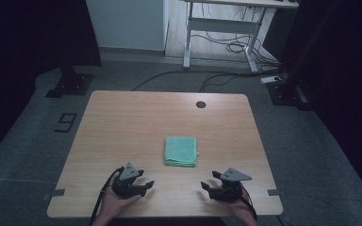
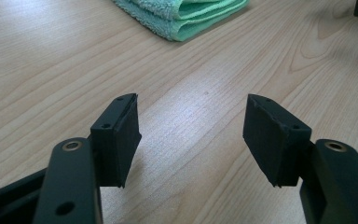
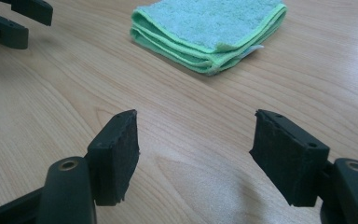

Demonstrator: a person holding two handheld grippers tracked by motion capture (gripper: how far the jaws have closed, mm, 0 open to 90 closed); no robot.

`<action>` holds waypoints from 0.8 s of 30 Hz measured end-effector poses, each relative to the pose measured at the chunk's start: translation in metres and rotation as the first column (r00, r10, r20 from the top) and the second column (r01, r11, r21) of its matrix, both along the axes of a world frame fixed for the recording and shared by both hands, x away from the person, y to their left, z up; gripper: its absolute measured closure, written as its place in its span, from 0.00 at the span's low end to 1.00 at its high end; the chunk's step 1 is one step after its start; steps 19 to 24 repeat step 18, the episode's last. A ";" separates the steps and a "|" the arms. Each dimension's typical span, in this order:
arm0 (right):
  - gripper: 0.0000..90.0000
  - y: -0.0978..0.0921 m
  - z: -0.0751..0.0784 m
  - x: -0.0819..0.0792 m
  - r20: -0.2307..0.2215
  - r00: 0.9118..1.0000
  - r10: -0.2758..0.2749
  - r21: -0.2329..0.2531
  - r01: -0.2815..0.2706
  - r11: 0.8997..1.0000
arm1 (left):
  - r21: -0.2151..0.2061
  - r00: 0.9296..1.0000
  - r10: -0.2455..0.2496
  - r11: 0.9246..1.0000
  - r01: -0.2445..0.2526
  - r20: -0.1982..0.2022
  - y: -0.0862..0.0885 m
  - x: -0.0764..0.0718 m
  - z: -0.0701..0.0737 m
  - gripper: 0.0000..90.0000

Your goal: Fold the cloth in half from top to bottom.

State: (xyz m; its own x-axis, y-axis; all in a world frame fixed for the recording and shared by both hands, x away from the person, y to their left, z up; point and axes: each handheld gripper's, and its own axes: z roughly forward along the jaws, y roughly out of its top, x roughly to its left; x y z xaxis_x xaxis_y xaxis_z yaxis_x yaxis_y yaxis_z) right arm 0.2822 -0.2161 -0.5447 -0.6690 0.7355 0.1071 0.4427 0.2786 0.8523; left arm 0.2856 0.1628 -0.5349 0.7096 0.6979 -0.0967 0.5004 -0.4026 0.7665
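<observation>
A folded green cloth [image 1: 181, 151] lies flat near the middle of the wooden table [image 1: 122, 122]. My left gripper [image 1: 146, 184] rests near the front edge, left of and nearer than the cloth, jaws open and empty. My right gripper [image 1: 209, 181] rests near the front edge on the right, also open and empty. In the left gripper view, the left gripper [image 2: 191, 135] stands over bare wood, with the cloth [image 2: 182, 14] beyond at the top. Ahead of the right gripper [image 3: 193, 149] in its own view lies the cloth [image 3: 209, 32], and the left gripper's jaws [image 3: 14, 21] show at the top left.
A round cable hole [image 1: 201, 104] sits near the table's far edge. Beyond the table is grey floor with cables [image 1: 226, 44], a white desk frame [image 1: 221, 28] and dark stand bases [image 1: 68, 84] at both sides.
</observation>
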 end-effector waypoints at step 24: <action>0.34 -0.002 0.000 0.001 0.002 1.000 -0.011 -0.004 0.011 1.000 | -0.005 1.000 0.009 1.000 -0.009 -0.005 0.002 -0.001 -0.002 0.40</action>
